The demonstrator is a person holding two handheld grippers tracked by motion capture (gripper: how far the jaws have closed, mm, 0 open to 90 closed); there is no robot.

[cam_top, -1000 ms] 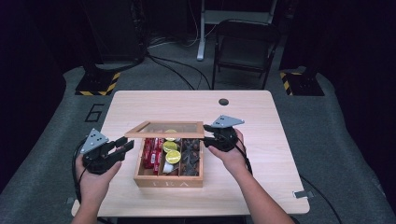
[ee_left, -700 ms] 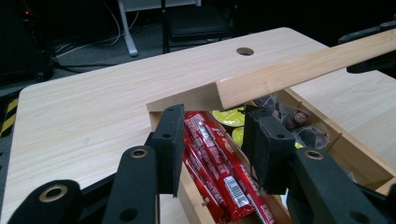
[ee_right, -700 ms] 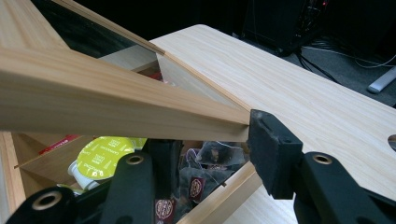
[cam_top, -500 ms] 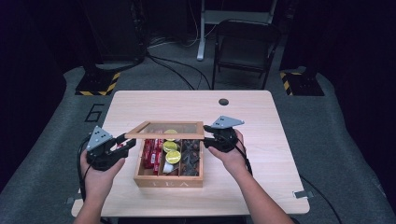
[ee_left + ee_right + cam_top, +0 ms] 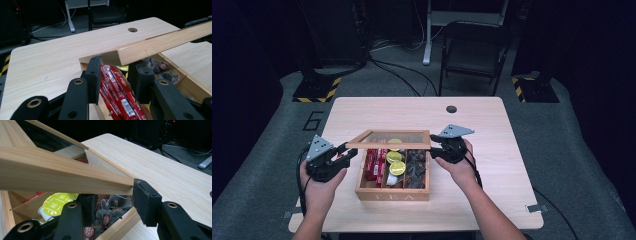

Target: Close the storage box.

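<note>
a wooden tea box [image 5: 393, 191] sits at the near middle of the tabletop [image 5: 512, 145], its glazed lid [image 5: 388, 146] raised partway on the far edge. the right gripper [image 5: 438, 146] seems to clamp the lid's right front corner between its fingers [image 5: 146, 200]. the left gripper [image 5: 343, 153] has its fingers spread either side of the left corner, not pinching. this looks like opening the box; next the lid likely swings farther back. the lid's front rail runs left to right.
</note>
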